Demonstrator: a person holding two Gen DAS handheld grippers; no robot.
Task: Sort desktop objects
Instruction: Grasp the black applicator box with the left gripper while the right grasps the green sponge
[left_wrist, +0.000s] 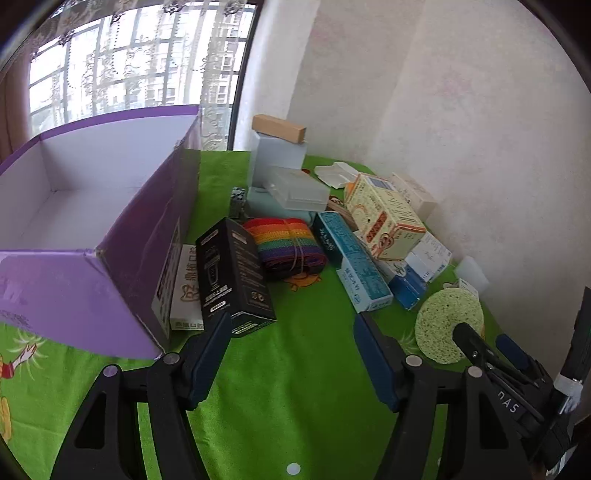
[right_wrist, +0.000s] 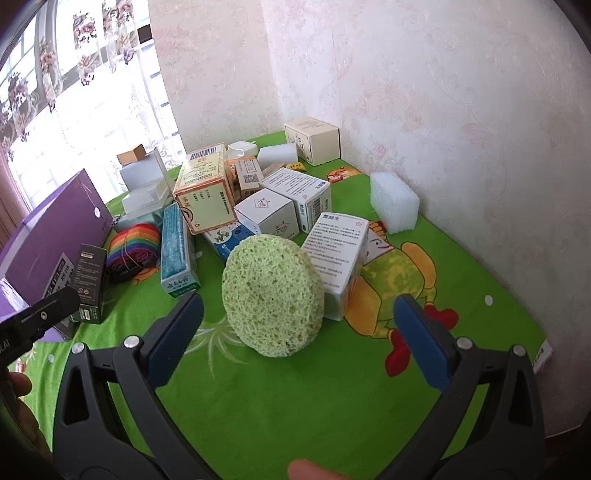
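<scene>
While both grippers hang tilted down over the green cloth (right_wrist: 258, 406), nothing has been picked up yet, so the step in hand looks like the approach to a first grab. Nearest, the right gripper (right_wrist: 299, 334) stands with its blue pads spread as wide as they go and nothing pressed between them; the round green sponge (right_wrist: 273, 295) sits on edge just beyond the tips, leaning back against a white printed box (right_wrist: 338, 254). The left gripper (left_wrist: 291, 343) is also open, narrower, with only bare cloth between its fingers; a black carton (left_wrist: 234, 273) lies just beyond its left finger, beside the purple box (left_wrist: 92, 295), whose white inside shows no contents in the part visible.

Farther out, a rainbow strap roll (left_wrist: 284, 243) lies right of the black carton, and a long teal box (right_wrist: 176, 251) sits between that roll and the sponge. Behind them the heap of medicine cartons, topped by a yellow one (right_wrist: 205, 195), runs toward the wall, with a white foam block (right_wrist: 393, 203) off to the far right and a grey plastic case (left_wrist: 295, 188) at the far left.

My reading is that the sponge comes first: the right gripper would need to advance until the pads straddle its rim, then close gently, since it will squash and could tip off the box. The purple box is the likely destination.
</scene>
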